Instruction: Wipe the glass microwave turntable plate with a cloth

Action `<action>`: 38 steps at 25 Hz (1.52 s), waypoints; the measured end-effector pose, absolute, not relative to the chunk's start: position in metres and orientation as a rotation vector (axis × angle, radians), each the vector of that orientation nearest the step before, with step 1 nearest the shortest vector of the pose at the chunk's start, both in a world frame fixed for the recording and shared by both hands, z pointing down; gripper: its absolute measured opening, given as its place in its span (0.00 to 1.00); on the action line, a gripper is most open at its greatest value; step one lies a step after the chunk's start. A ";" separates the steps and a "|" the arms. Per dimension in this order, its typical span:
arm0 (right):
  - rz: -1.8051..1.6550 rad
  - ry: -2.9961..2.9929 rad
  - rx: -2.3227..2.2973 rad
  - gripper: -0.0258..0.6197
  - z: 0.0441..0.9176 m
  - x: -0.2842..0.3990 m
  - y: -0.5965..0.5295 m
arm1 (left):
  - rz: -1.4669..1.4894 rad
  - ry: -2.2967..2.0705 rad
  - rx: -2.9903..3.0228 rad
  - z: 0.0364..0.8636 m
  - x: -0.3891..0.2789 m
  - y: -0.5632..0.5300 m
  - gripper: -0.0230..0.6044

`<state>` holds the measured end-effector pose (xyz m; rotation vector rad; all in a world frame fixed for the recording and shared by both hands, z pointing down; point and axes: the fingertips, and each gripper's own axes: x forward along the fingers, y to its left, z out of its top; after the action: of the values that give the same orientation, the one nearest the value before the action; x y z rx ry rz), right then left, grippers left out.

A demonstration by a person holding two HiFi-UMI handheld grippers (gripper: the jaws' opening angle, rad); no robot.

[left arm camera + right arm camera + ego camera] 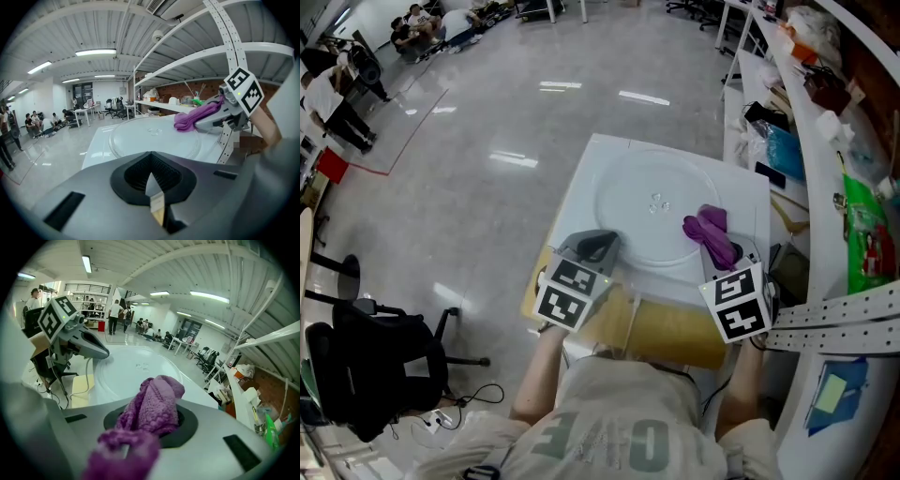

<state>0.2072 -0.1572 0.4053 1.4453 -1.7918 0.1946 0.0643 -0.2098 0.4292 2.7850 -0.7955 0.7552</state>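
Ahead of both tongs the white counter point(579, 192) carries the glass turntable plate point(649, 214), with cluttered shelves point(825, 141) beside the right tongs point(719, 251), which grasp a purple cloth point(709, 228) at the plate's right rim, while the left tongs point(598, 246) sit clenched empty at its near rim.

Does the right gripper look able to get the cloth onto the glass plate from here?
Probably yes. The right gripper, shut on the purple cloth, is at the glass plate's near-right rim; the plate's surface is bare and the left gripper sits at the opposite side.
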 end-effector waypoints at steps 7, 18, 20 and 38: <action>0.204 -1.805 1.427 0.12 0.410 0.201 -0.143 | 0.755 -0.798 2.785 0.431 0.066 -0.208 0.04; 0.146 -1.834 1.531 0.12 0.373 0.206 -0.169 | 0.733 -0.750 2.702 0.431 0.067 -0.214 0.04; 0.130 -1.856 1.563 0.12 0.362 0.205 -0.175 | 0.720 -0.792 2.712 0.430 0.066 -0.216 0.04; 0.190 -2.232 2.138 0.12 0.331 0.201 -0.137 | -0.074 -0.962 2.857 0.324 0.053 -0.222 0.04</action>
<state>0.2010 -0.1368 0.3308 2.1385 -2.2322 0.1896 0.0528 -0.2224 0.3238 2.8568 -0.9617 -0.0743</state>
